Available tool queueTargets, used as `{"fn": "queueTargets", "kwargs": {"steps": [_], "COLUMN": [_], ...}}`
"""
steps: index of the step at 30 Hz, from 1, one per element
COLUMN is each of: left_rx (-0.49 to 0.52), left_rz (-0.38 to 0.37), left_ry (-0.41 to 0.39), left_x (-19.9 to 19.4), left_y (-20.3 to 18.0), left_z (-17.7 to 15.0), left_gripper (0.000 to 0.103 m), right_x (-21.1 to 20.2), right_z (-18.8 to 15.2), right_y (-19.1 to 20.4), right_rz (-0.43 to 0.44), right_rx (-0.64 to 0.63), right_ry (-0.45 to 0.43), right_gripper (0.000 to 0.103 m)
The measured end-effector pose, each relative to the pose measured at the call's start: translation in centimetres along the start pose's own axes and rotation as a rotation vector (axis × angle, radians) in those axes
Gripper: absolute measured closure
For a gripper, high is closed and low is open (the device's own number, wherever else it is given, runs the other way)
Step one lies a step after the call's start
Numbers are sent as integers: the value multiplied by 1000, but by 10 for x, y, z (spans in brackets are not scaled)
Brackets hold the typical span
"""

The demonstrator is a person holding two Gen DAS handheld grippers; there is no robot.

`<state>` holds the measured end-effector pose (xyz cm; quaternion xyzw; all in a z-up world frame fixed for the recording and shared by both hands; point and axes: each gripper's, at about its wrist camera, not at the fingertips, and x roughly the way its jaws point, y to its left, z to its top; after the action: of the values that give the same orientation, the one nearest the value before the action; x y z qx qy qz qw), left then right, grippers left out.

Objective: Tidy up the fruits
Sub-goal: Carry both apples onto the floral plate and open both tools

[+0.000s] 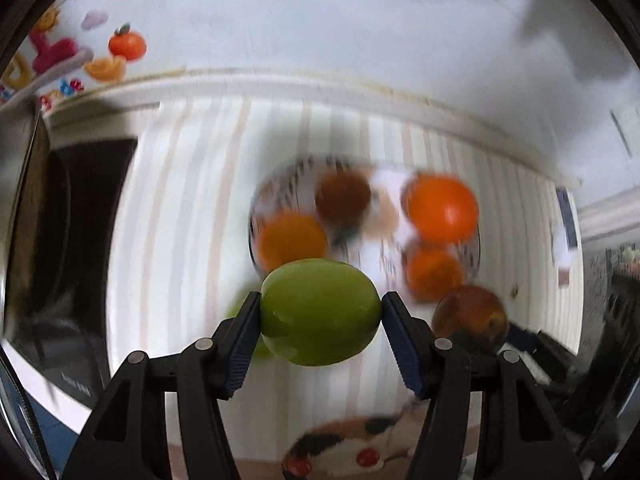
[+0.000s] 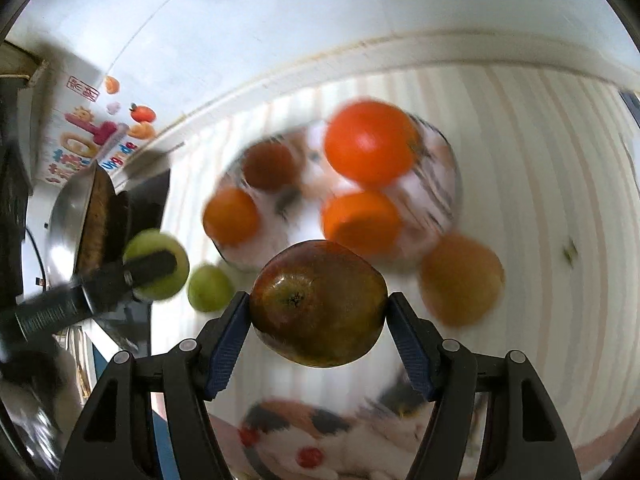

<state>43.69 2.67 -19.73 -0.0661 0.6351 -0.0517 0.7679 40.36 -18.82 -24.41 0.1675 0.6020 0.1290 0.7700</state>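
Observation:
My left gripper (image 1: 320, 304) is shut on a green round fruit (image 1: 320, 320), held above the striped tablecloth (image 1: 180, 200). My right gripper (image 2: 318, 300) is shut on a red-brown apple (image 2: 320, 312). Below both, blurred, a patterned bowl (image 1: 256, 208) holds several orange fruits and a dark brown one (image 1: 342, 196). In the right wrist view the left gripper (image 2: 152, 268) with its green fruit (image 2: 156, 248) shows at the left. A second green fruit (image 2: 210, 288) and an orange fruit (image 2: 460, 280) lie on the cloth outside the bowl (image 2: 448, 168).
A metal pan (image 2: 68, 208) sits on a dark stove (image 1: 80, 220) to the left of the cloth. The white wall behind carries a fruit sticker (image 1: 120, 44). A cloth with a cat pattern (image 1: 352, 440) lies at the near edge.

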Motion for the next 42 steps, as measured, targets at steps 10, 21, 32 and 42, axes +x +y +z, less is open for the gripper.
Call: {"fn": "queueTargets", "kwargs": {"steps": [10, 21, 32, 42], "left_rx": [16, -13, 14, 20], "left_rz": [69, 64, 94, 150], "left_ry": [183, 271, 165, 7], "left_x": [74, 105, 72, 15], "left_y": [12, 20, 13, 2], "left_z": [87, 91, 82, 40], "left_gripper": [45, 41, 16, 16], "right_x": [63, 96, 67, 25], "right_z": [78, 88, 86, 59], "right_y": [34, 30, 26, 7], "right_rz": [-89, -121, -213, -291], "right_rx": [-85, -67, -55, -55], "right_ry": [113, 228, 211, 116], "right_gripper": [31, 18, 6, 6]}}
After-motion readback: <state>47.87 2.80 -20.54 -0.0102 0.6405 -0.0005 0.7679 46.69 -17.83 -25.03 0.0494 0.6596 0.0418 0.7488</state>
